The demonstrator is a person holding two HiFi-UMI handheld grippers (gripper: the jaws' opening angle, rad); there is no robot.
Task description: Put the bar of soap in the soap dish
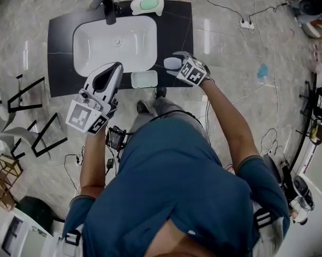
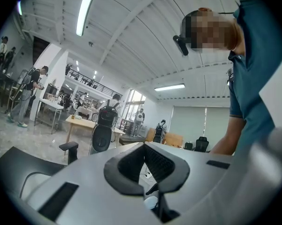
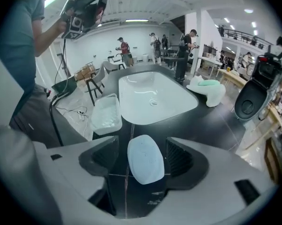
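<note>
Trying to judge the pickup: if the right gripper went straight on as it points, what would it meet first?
The bar of soap, already between the right gripper's open jaws and untouched by either pad. It seems to lie on the dark counter.

Soap bar [image 1: 172, 63] beside soap dish [image 1: 144, 79]; counter [image 1: 62, 36] black.

A polished grey marbled floor [image 1: 230, 52] carries a white power strip [image 1: 247, 23]. Overhead, a white ribbed ceiling [image 2: 131, 27] holds a long fluorescent tube light [image 2: 85, 11]. A light wooden table [image 2: 82, 122] and a black high-backed office chair [image 2: 102, 136] stand before bright tall windows [image 2: 133, 101].
</note>
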